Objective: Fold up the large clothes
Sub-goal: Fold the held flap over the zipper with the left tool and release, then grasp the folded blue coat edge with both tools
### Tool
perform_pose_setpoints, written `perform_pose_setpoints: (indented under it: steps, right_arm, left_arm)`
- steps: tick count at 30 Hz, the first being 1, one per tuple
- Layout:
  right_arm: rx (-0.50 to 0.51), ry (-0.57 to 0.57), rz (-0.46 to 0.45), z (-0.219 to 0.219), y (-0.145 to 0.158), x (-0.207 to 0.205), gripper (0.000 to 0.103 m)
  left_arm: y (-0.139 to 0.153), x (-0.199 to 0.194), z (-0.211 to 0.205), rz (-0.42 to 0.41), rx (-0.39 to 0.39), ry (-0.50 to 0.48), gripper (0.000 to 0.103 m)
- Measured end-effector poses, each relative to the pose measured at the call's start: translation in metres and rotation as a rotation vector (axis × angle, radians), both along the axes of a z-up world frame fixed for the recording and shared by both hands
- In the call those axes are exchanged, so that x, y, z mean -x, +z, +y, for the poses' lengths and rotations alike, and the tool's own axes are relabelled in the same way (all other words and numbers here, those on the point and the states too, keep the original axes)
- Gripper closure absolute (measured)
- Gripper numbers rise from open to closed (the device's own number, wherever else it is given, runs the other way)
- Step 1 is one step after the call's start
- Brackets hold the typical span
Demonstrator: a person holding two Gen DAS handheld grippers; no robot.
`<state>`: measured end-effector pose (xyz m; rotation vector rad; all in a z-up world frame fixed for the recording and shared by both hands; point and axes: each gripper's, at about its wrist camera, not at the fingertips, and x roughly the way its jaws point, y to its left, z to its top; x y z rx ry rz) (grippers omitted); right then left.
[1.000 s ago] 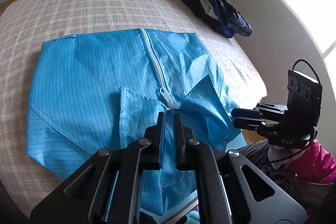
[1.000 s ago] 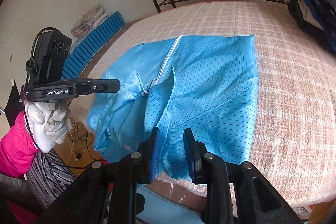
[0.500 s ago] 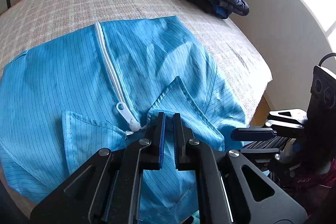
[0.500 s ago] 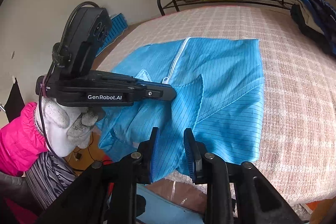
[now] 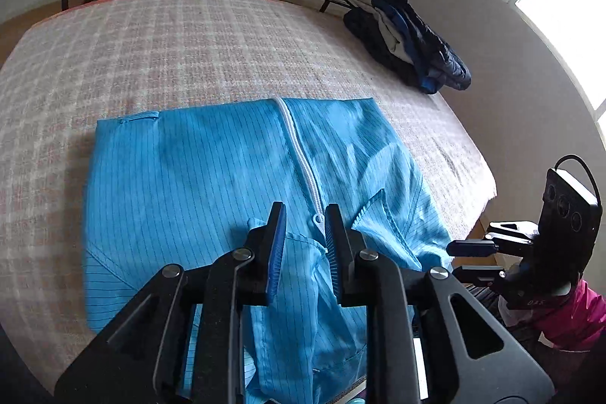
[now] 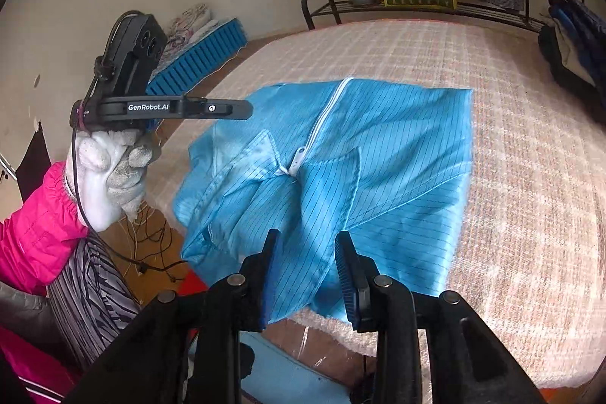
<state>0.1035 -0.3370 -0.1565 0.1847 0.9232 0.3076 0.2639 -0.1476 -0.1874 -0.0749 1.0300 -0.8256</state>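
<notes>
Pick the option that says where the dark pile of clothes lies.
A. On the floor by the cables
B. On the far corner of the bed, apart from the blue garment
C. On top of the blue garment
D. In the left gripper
B: the dark pile sits at the bed's far corner by the rack, with bare checked cover between it and the blue garment.

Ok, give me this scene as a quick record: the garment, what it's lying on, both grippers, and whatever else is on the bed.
garment: blue pinstriped jacket, folded, white zipper facing up
surface: checked bedspread
left gripper: jaws opening, collar cloth between them, pads off the cloth
right gripper: jaws opening, the jacket's near hem between them
other items: dark blue clothes pile at the bed's far right corner
</notes>
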Motion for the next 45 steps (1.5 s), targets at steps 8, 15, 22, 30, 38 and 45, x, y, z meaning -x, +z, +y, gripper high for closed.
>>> perform_pose_setpoints:
  steps: [8,15,22,30,38,45]
  right_arm:
    - [0.064,-0.122,-0.017,-0.035,-0.012,-0.058,0.073]
    - [0.237,-0.109,0.115,-0.031,-0.046,-0.063,0.079]
    - [0.045,-0.197,0.048,-0.072,-0.029,-0.039,0.032]
    - [-0.21,-0.269,0.13,-0.115,-0.053,-0.047,0.033]
    - [-0.215,-0.2,0.187,-0.103,-0.067,-0.055,0.093]
    - [-0.164,-0.19,0.175,-0.105,-0.064,-0.055,0.09]
  left_arm:
    - [-0.057,-0.031,0.078,0.131,-0.037,0.199,0.082]
    - [-0.078,-0.023,0.097,0.146,-0.071,0.199,0.082]
    - [-0.065,-0.029,0.151,0.221,0.111,0.33,0.048]
    - [-0.105,-0.044,0.164,0.457,0.265,0.351,0.048]
    - [-0.104,-0.048,0.152,0.442,0.253,0.336,0.048]
    - [-0.103,-0.046,0.142,0.457,0.259,0.318,0.048]
